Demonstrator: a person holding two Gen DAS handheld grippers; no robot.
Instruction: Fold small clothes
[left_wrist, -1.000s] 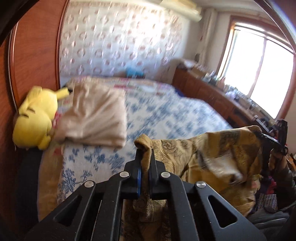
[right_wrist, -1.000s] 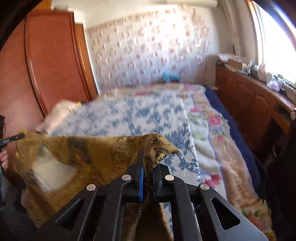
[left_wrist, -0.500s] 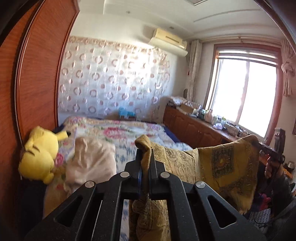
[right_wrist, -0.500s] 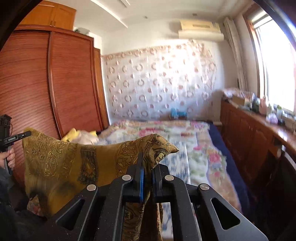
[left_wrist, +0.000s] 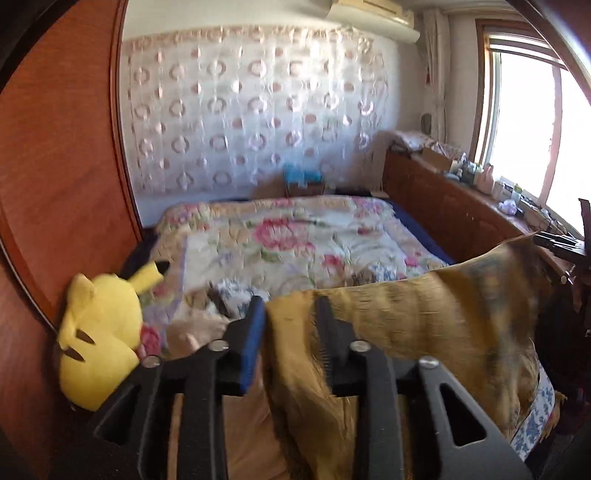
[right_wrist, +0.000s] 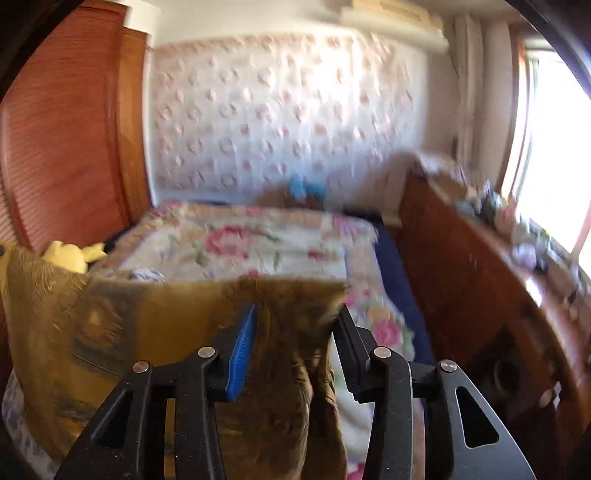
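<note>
A mustard-gold patterned cloth (left_wrist: 443, 317) hangs spread between my two grippers above the near end of the bed, blurred with motion. In the left wrist view my left gripper (left_wrist: 290, 306) has its jaws opening; the cloth's corner lies loose between them and drapes over the right finger (left_wrist: 325, 332). In the right wrist view my right gripper (right_wrist: 295, 314) is opening too, and the other corner of the cloth (right_wrist: 129, 325) sags in the gap with neither pad pressing on it. The right gripper's black tip (left_wrist: 557, 243) shows at the cloth's far corner.
The bed carries a floral quilt (left_wrist: 295, 236). A yellow plush toy (left_wrist: 99, 332) and a beige folded garment (left_wrist: 192, 328) lie at its left side by the wooden wardrobe (left_wrist: 55, 184). A low wooden cabinet (left_wrist: 461, 206) with clutter runs under the window on the right.
Both grippers were shut on the cloth's top corners and now stand with jaws apart. Both views have swung down and forward over the bed, and the cloth's corners have slackened.
</note>
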